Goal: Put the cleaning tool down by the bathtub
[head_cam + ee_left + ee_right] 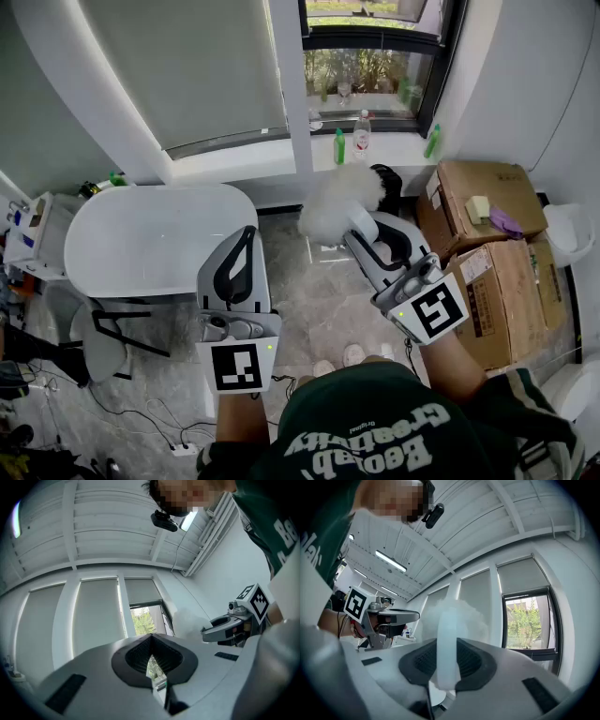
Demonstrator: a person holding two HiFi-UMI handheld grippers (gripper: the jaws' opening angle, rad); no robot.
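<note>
Bathroom: the white bathtub point(150, 239) sat left of the fluffy cleaning tool point(337, 202).
Right gripper point(364, 230) squeezed its handle; left gripper point(247, 239), closed and empty, was nearer the bathtub.

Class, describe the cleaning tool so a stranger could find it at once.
Find the white oval bathtub by the window. Right of it, the right hand-held gripper is shut on a pale handle. That handle's fluffy white head marks the cleaning tool: nothing nearby is fuzzy.

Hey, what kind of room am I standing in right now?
Probably a bathroom, partly used for storage: a white bathtub stands by the window, bottles sit on the sill, and cardboard boxes are stacked at the right.
</note>
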